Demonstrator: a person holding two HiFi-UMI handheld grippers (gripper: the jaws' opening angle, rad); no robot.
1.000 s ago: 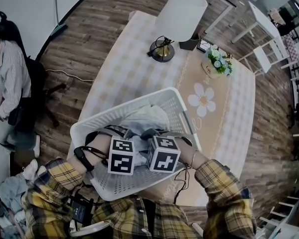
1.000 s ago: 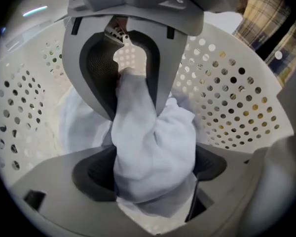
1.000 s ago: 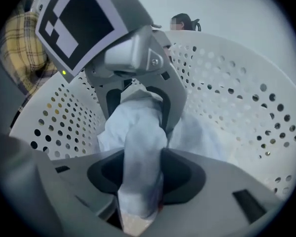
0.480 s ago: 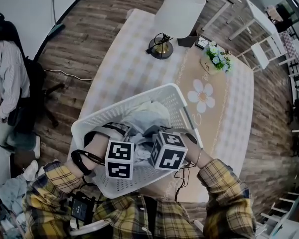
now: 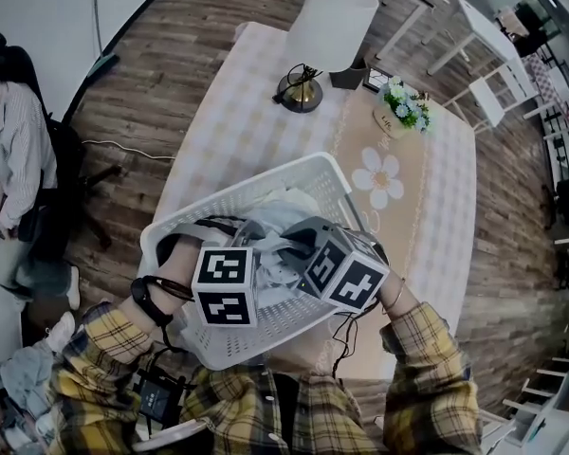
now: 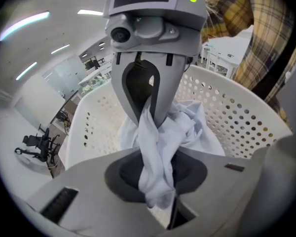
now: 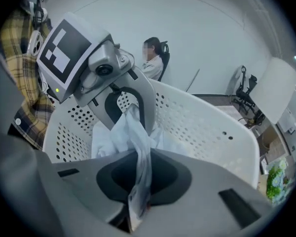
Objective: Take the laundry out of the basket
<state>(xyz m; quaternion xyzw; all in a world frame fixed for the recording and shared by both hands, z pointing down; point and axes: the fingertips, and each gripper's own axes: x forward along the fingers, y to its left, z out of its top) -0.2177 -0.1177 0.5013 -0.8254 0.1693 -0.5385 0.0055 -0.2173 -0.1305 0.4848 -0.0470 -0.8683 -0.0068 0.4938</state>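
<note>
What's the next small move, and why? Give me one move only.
Probably lift both grippers straight up together. The left gripper has its jaws closing on the white garment, the right gripper is shut on the same cloth, and most of it lies bunched inside the basket.

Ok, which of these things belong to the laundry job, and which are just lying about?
Job: basket; white cloth in it; left gripper, fingers closing on the cloth; right gripper, fingers shut on the cloth.
Lying about: lamp; pot of flowers; flower-print table runner.
</note>
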